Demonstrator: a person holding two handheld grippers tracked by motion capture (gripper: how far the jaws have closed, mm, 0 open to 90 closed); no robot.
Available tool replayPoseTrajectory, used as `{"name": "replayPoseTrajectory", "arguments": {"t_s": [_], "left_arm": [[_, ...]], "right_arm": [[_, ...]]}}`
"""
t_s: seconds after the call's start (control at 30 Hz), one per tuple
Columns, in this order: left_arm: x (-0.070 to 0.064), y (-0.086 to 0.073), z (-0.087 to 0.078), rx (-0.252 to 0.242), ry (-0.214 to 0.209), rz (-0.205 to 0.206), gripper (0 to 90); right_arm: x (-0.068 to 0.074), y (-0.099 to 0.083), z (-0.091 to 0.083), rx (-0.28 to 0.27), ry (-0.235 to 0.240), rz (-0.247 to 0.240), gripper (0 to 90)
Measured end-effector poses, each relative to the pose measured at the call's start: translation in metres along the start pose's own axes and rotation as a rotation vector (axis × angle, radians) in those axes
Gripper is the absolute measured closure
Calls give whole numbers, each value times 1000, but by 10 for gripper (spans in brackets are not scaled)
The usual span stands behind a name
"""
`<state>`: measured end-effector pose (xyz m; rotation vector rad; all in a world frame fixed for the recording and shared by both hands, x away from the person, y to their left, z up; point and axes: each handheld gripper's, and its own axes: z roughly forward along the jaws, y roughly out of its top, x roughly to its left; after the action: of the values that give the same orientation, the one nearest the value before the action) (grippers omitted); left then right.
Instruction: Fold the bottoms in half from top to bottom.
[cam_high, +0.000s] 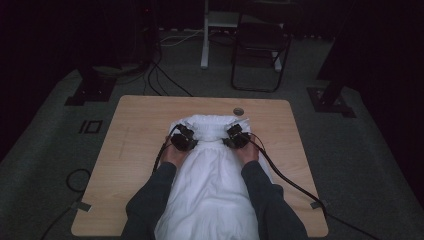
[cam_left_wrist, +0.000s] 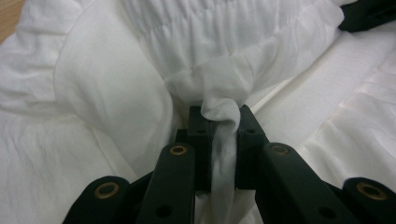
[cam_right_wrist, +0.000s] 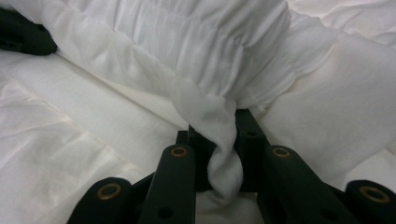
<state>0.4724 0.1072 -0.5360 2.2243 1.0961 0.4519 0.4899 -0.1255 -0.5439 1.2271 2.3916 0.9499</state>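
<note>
The white garment (cam_high: 210, 170) lay along the middle of the wooden table (cam_high: 135, 130), its gathered waistband (cam_high: 214, 122) at the far end. We clamped the left gripper (cam_left_wrist: 219, 122) and right gripper (cam_right_wrist: 219, 135) on a waistband fold each, probably so both corners travel together.

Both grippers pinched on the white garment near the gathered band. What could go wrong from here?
1. The left gripper and the right gripper each hold only a thin bunched fold of the white garment; a pull might slip it out of one of them.
2. The near end of the garment hangs over the table edge toward the person, so its weight may drag the fabric back.
3. The gathered band is bunched between the grippers; uneven pulling could leave it crooked.
</note>
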Motion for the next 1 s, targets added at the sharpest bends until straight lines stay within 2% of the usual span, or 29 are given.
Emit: {"name": "replayPoseTrajectory", "arguments": {"t_s": [0.13,0.27,0.3,0.43,0.47,0.5,0.6,0.67,0.73,0.8,0.83,0.9,1.0], "left_arm": [[-1,0,-4,-10,4,-12,822],[0,4,-27,-97,-23,-56,839],[-1,6,-38,-131,-35,-60,840],[-10,16,-80,-244,-56,-45,840],[-17,18,-99,-289,-65,-28,840],[-20,19,-109,-313,-70,-19,840],[-36,18,-143,-368,-82,34,839],[-47,11,-160,-385,-95,53,839],[-58,-2,-170,-385,-109,85,839],[-68,-19,-171,-366,-128,97,838],[-71,-26,-170,-354,-138,99,838],[-78,-45,-164,-321,-173,75,837],[-90,-70,-150,-251,-181,82,837]], "right_arm": [[-1,1,-1,-4,11,17,809],[-3,1,-18,-66,58,12,818],[-3,2,-25,-83,68,9,819],[-4,14,-73,-220,110,-19,821],[-3,15,-83,-249,120,-19,822],[-1,17,-103,-295,138,-30,822],[7,16,-137,-360,158,-74,823],[13,10,-153,-383,167,-105,824],[23,-1,-168,-386,174,-148,825],[31,-15,-174,-380,188,-177,825],[35,-24,-174,-360,202,-188,825],[41,-38,-172,-331,214,-206,826],[50,-65,-163,-276,242,-210,827]]}}
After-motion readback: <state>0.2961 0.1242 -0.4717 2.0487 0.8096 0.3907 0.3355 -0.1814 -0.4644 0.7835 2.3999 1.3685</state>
